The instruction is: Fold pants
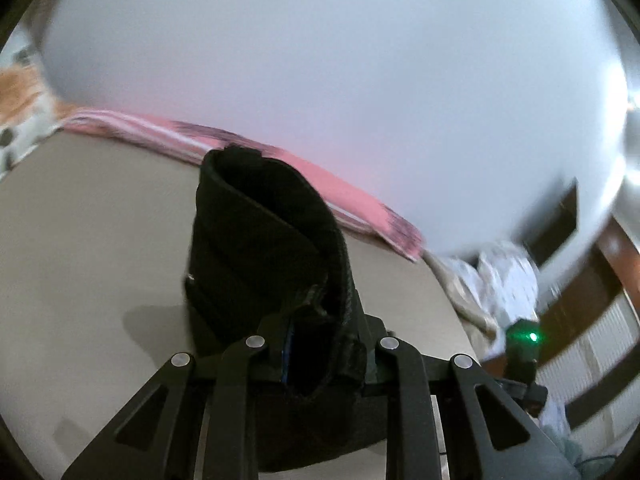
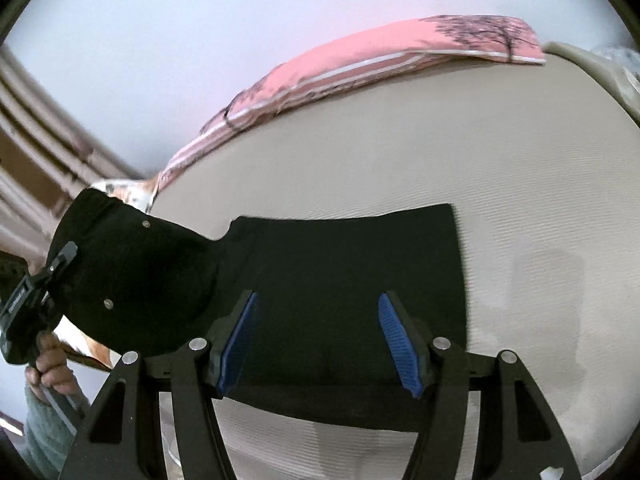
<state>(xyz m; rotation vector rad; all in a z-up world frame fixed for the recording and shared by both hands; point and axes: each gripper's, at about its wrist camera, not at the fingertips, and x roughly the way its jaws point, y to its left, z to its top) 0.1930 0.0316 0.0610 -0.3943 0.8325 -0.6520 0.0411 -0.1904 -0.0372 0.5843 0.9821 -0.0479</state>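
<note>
Black fabric fills the narrow gap of the left hand-held gripper [image 1: 316,344], whose jaws are pinched on one end of the pants [image 2: 340,276] and hold it raised off the bed [image 2: 500,184]; seen from the right wrist, that lifted end hangs in a bunched fold to the left of the flat part. The right hand-held gripper [image 2: 320,340] stands half wide with nothing between its blue pads [image 2: 396,344], hovering over the near edge of the pants, which lie flat on the bed in front of the pink pillow [image 2: 360,68]. With only one corner held, the raised end could twist or droop, so the fold may land crooked; a thin pinch could also slip out of the jaws
</note>
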